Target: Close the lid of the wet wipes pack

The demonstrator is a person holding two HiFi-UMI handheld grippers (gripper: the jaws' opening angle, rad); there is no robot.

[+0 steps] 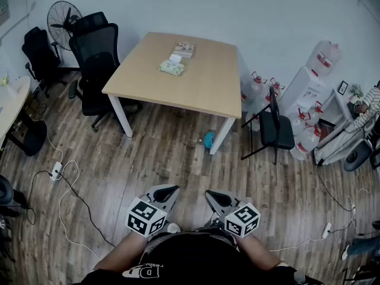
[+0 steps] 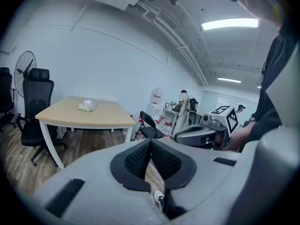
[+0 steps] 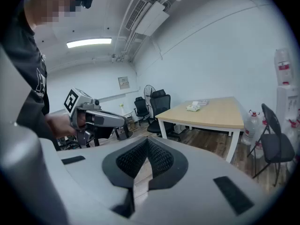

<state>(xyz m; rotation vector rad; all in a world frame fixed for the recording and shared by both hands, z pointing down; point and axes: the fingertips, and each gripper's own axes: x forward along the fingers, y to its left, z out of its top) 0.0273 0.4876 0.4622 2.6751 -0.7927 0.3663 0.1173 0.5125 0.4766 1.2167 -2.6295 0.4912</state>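
Note:
The green wet wipes pack (image 1: 172, 67) lies on the far part of the light wooden table (image 1: 208, 91), with a flap of white standing up at its top. It shows small in the left gripper view (image 2: 86, 106) and the right gripper view (image 3: 192, 108). My left gripper (image 1: 168, 193) and right gripper (image 1: 214, 198) are held close to my body, far from the table, both shut with nothing between the jaws. Their tips meet in the left gripper view (image 2: 150, 144) and the right gripper view (image 3: 147, 143).
A flat booklet (image 1: 184, 49) lies behind the pack. Black office chairs (image 1: 95, 64) and a fan (image 1: 62, 16) stand left of the table. A folding chair (image 1: 274, 126) and water bottles (image 1: 255, 91) stand right. A white power strip (image 1: 57, 170) and cables lie on the wood floor.

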